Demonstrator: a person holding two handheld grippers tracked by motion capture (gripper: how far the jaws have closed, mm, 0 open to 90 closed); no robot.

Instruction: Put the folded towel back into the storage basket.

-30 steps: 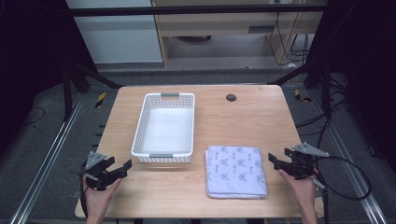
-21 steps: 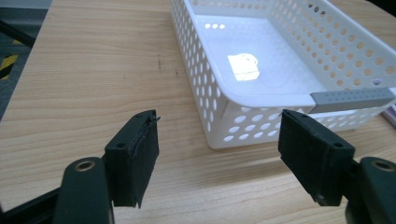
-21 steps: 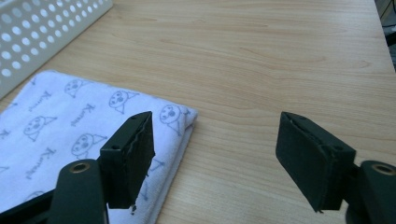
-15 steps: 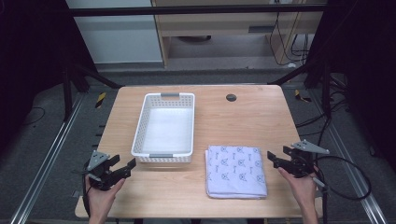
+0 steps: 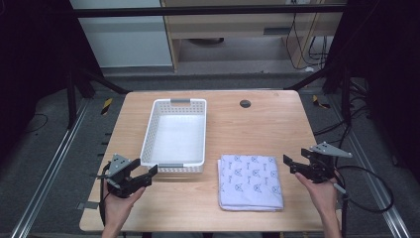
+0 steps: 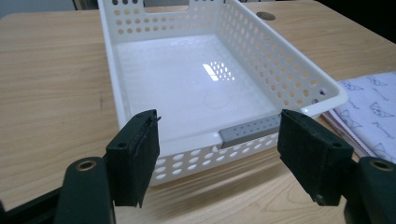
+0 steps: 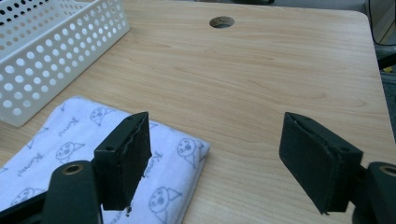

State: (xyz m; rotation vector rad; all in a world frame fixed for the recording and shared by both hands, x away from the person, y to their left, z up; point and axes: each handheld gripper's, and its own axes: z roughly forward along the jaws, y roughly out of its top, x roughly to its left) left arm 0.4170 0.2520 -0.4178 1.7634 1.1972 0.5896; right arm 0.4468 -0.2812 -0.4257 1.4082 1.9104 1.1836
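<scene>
While unseen overhead: basket (image 6: 224, 60) floor glare.

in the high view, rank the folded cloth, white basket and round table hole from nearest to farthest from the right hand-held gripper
From the right hand-held gripper:
1. Folded cloth, just to its left at the table's near edge.
2. Round table hole, up toward the far edge.
3. White basket, beyond the cloth on the left half.

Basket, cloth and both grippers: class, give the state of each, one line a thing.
Basket: upright, empty.
Cloth: folded, lying flat beside the basket.
Left gripper: open, holding nothing, jaws just closed slightly.
Right gripper: open, holding nothing.
</scene>
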